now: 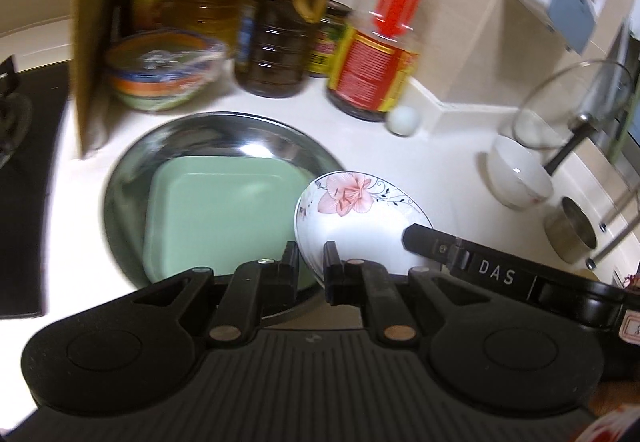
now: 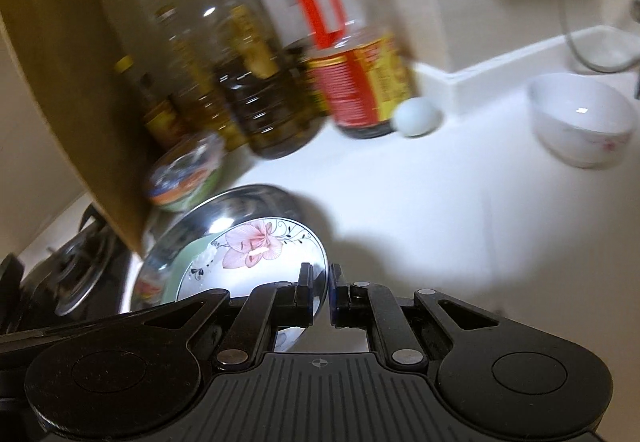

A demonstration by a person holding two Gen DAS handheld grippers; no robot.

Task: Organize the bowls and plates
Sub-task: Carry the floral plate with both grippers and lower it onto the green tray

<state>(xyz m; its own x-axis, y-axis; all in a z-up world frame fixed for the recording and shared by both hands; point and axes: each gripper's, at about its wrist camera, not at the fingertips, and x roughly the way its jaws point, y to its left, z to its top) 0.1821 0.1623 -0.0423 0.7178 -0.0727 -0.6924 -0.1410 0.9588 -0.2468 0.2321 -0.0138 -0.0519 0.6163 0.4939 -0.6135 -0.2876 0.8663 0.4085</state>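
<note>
White countertop (image 1: 400, 162), floral plate (image 1: 360, 218) pinched between left gripper (image 1: 311, 262) and right gripper (image 2: 320, 282)

Both wrist cameras are looking down obliquely, close over the worktop (image 1: 440, 162), toward its back edge. Both views are sharing the floral plate (image 1: 360, 218) and bottles (image 2: 360, 82).

Three plates (image 1: 360, 210), two bowls (image 1: 520, 172), one egg (image 1: 404, 120).

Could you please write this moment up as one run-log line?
left tool: shut on floral plate rim | right tool: shut on same rim | plate: over green dish in steel pan
</note>
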